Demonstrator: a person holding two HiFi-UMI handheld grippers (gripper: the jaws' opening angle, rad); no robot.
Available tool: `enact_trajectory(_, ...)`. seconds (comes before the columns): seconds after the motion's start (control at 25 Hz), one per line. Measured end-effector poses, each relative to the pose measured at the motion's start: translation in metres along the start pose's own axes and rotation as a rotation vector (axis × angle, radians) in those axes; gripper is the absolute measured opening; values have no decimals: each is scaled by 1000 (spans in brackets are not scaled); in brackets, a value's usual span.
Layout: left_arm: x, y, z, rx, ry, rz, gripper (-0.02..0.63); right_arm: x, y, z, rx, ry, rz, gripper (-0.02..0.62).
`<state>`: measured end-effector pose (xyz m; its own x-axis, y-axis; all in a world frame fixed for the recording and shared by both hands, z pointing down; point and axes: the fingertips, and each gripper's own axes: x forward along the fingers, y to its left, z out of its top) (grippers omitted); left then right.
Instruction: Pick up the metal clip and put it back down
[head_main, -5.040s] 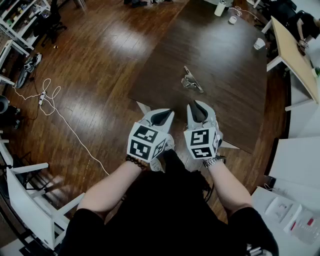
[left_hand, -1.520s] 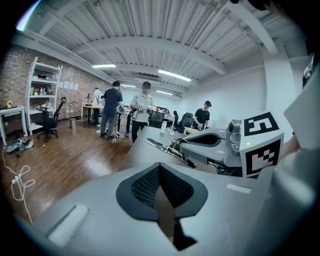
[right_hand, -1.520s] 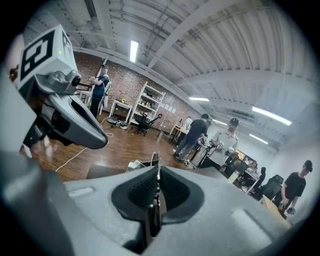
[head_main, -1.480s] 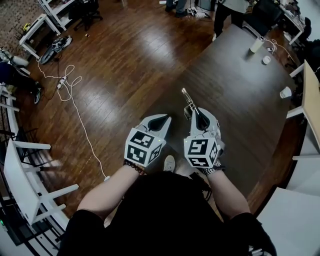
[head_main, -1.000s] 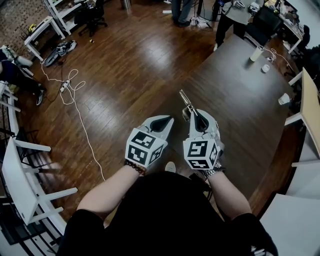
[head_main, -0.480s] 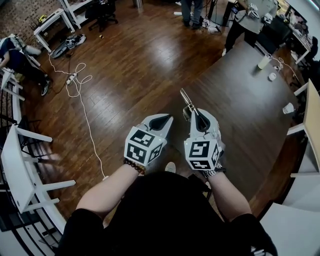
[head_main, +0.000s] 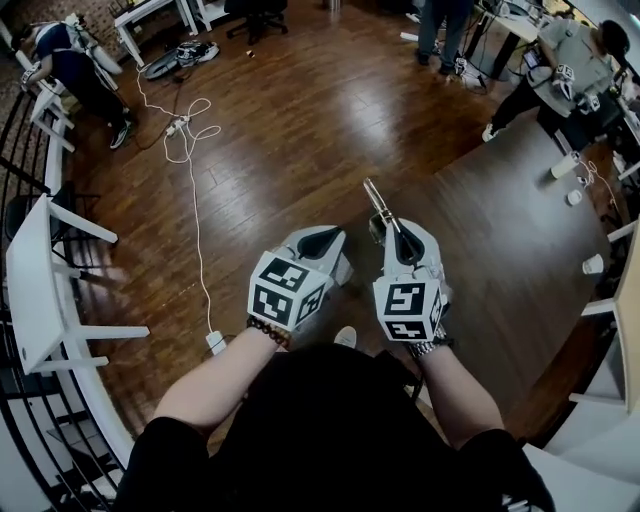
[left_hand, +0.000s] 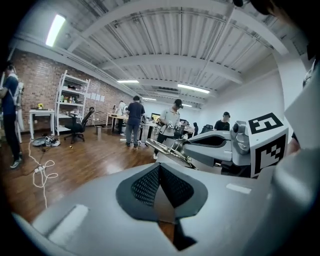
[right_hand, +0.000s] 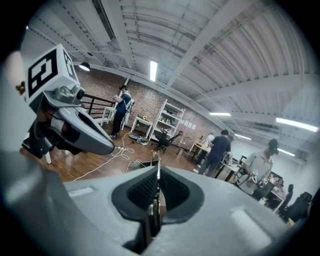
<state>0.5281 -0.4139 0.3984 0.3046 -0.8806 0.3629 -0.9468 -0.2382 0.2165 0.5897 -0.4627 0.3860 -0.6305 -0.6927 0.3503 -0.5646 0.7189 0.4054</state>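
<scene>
The metal clip (head_main: 376, 201) is a slim silver clip sticking out forward from my right gripper (head_main: 392, 226), which is shut on it and holds it in the air over the near left edge of the dark table (head_main: 500, 230). In the right gripper view the clip (right_hand: 157, 176) shows edge-on, pinched between the pads. My left gripper (head_main: 320, 241) hovers beside the right one, shut with nothing in it. From the left gripper view, the clip (left_hand: 165, 148) juts out of the right gripper (left_hand: 186, 151) towards the left.
A white cable with a power strip (head_main: 190, 130) lies on the wooden floor at left. White furniture (head_main: 40, 280) stands at the left edge. Paper cups (head_main: 593, 264) sit on the table's far side. Several people stand at the back of the room.
Five seconds ago the clip lay on the table; now the right gripper holds it up. Over the last second the view has swung across the room while both grippers kept their pose.
</scene>
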Motion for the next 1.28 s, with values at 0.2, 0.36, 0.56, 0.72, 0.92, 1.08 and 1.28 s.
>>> enact_trajectory(0.2, -45, 44, 1, -37, -38, 76, 15, 17, 47, 44, -13, -55, 84, -3)
enact_trajectory(0.36, -83, 78, 0, -61, -63, 127, 15, 30, 84, 78, -11, -81, 136, -3)
enact_trajectory(0.56, -130, 122, -9, -100, -88, 197, 15, 45, 134, 112, -4, -111, 211, -3)
enact_trajectory(0.72, -172, 161, -13, -131, -119, 261, 15, 56, 180, 143, -27, -143, 267, -3)
enact_trajectory(0.92, -222, 200, -27, -158, -134, 330, 15, 66, 239, 183, -63, -189, 340, -3)
enact_trajectory(1.08, -266, 230, -37, -188, -161, 402, 15, 71, 288, 213, -93, -225, 410, -3)
enact_trajectory(1.28, -324, 264, -49, -218, -195, 502, 15, 76, 346, 246, -117, -259, 499, -3)
